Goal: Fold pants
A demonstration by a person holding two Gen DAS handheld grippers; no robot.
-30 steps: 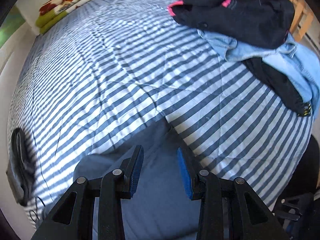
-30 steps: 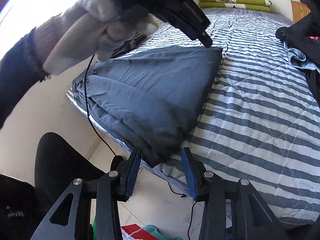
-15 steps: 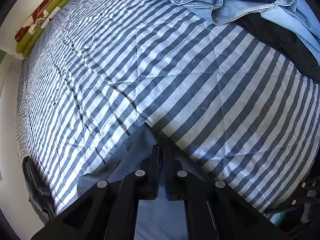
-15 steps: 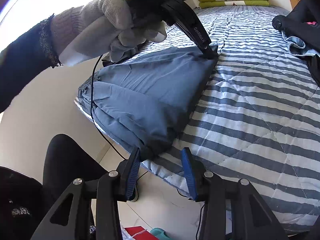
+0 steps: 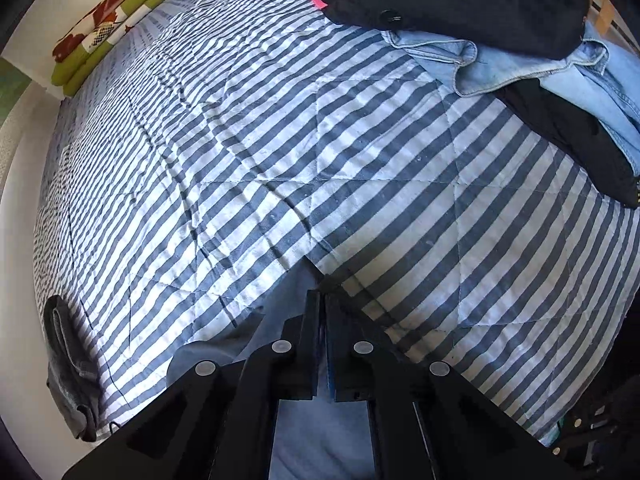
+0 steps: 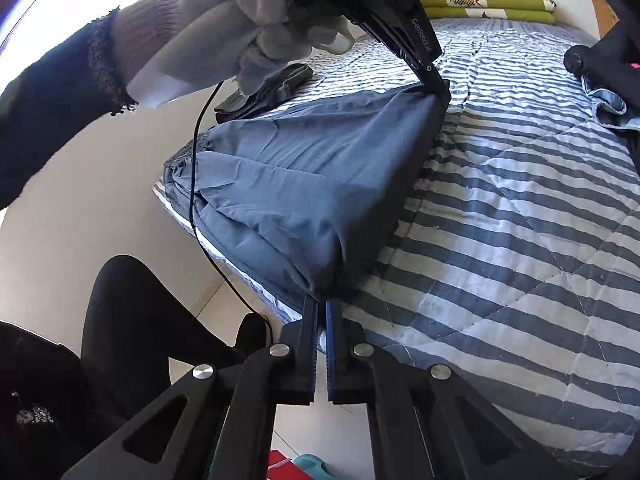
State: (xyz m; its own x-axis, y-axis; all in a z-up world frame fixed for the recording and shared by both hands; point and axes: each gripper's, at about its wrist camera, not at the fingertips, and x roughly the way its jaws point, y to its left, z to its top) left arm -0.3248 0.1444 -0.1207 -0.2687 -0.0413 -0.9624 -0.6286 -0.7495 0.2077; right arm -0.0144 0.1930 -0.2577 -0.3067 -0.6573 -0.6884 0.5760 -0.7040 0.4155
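Note:
Grey-blue pants [image 6: 304, 184] lie folded near the bed's left edge, their elastic waistband toward the edge. My right gripper [image 6: 322, 304] is shut on the pants' near corner, where the cloth bunches between the pads. My left gripper [image 6: 438, 88], held by a gloved hand [image 6: 240, 28], is shut on the far corner and lifts it slightly. In the left wrist view the same gripper [image 5: 322, 294] pinches the pants [image 5: 288, 300] at their tip, with the fabric running under the fingers.
The striped quilt [image 5: 360, 184] covers the bed. A pile of black and denim clothes [image 5: 520, 40] lies at the far right. A folded dark-grey garment [image 5: 68, 364] sits at the left edge. Folded green blankets [image 6: 488, 4] lie at the head. A cable [image 6: 196, 184] hangs from the left gripper.
Both grippers have shut on the pants' corners, the left first and then the right. The left gripper dropped onto the far corner and the cloth there now rises slightly.

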